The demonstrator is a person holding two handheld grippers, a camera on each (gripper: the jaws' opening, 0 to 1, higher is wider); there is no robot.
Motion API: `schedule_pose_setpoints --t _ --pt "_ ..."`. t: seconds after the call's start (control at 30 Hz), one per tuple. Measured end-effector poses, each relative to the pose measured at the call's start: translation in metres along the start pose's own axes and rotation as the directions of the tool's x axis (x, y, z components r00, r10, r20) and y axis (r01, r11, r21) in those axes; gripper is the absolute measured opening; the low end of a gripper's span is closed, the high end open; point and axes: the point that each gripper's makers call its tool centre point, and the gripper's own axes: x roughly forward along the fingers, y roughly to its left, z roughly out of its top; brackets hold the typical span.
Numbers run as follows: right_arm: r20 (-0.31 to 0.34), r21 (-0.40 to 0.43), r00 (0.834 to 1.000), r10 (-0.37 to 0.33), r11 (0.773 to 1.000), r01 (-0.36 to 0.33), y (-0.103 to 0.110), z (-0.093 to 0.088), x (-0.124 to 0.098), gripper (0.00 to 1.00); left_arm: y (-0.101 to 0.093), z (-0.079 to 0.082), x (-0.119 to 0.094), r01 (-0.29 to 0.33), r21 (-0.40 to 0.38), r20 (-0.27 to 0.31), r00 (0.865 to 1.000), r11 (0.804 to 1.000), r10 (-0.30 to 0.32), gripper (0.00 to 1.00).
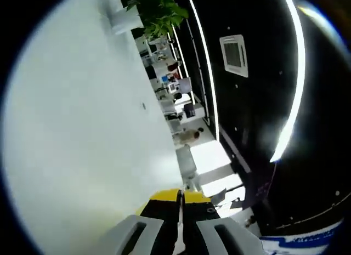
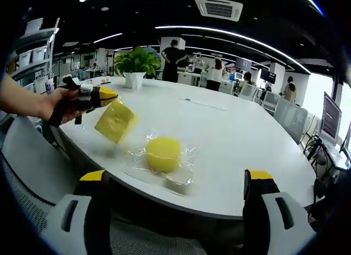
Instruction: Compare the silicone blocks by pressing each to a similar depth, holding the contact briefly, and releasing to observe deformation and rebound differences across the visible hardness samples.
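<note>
Right claw (image 2: pixel 175 197): jaws spread wide, nothing between them, hanging back off the near edge of the white surface (image 2: pixel 230 140).

Left claw (image 2: pixel 101 96), seen in the right gripper view up and to the left of the right claw: pinching a flat yellow square block (image 2: pixel 115 121) by its top corner, lifted clear of the surface. A hand (image 2: pixel 52 104) grips its handle. In the left gripper view the left claw (image 1: pixel 179 233) has jaws pressed nearly together, with a yellow edge just ahead of the tips.

Round yellow block (image 2: pixel 163 153): straight ahead of the right claw, on the surface, on a clear plastic wrapper (image 2: pixel 181 175).

Step, as judged: a sample is in hand, no press under way on the round one. Next move likely calls for bringing the right claw forward and down onto the round block.

Around: potted plant (image 2: pixel 135 64) beyond the left claw; people standing far off; chair backs below the right claw. Wrapper may slip under a press.
</note>
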Motion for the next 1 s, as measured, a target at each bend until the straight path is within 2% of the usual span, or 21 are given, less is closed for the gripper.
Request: schedule_pose_setpoints --t 0.07,0.1,0.17,0.3,0.5,0.63,0.7,0.83,0.87,0.93,1.0 --pt "-0.018 -0.006 1.000 -0.011 1.000 0.011 -0.001 -0.004 0.001 0.96 0.013 0.005 0.002 -0.056 0.032 0.016 0.998 0.998 0.056 0.00" --pt "-0.020 -0.009 1.000 -0.011 1.000 0.011 0.000 -0.004 0.002 0.96 0.024 0.010 0.001 -0.115 0.061 0.042 0.993 0.992 0.112 0.00" --pt "-0.019 -0.015 1.000 -0.014 1.000 0.014 0.000 -0.004 0.002 0.96 0.032 0.010 0.001 -0.155 0.098 0.048 0.987 0.983 0.151 0.00" --pt "-0.021 -0.026 1.000 -0.023 0.999 0.022 -0.002 -0.004 0.003 0.96 0.049 0.015 0.004 -0.207 0.112 0.051 0.978 0.972 0.202 0.00" --pt "-0.026 -0.037 0.999 -0.034 0.999 0.033 -0.004 -0.005 0.004 0.96 0.069 0.022 0.005 -0.262 0.146 0.026 0.965 0.954 0.261 0.00" --pt "-0.019 -0.053 0.999 -0.049 0.997 0.048 -0.007 -0.004 0.004 0.96 0.075 0.023 0.001 -0.284 0.142 0.026 0.959 0.948 0.283 0.00" --pt "-0.020 -0.059 0.998 -0.057 0.997 0.055 -0.008 -0.004 0.005 0.96 0.082 0.024 -0.001 -0.313 0.165 0.027 0.949 0.935 0.313 0.00" --pt "-0.026 -0.057 0.998 -0.059 0.997 0.057 -0.009 -0.005 0.004 0.96 0.081 0.021 -0.005 -0.327 0.177 0.037 0.945 0.928 0.326 0.01" --pt "-0.027 -0.055 0.998 -0.059 0.997 0.057 -0.009 -0.005 0.004 0.96 0.081 0.021 -0.005 -0.330 0.183 0.039 0.944 0.926 0.328 0.02" --pt "-0.027 -0.054 0.998 -0.061 0.997 0.059 -0.008 -0.005 0.003 0.96 0.080 0.020 -0.008 -0.339 0.240 0.040 0.940 0.909 0.340 0.07" --pt "-0.029 -0.055 0.998 -0.057 0.997 0.055 -0.007 -0.005 0.003 0.96 0.083 0.019 -0.011 -0.363 0.259 0.033 0.930 0.895 0.367 0.16"
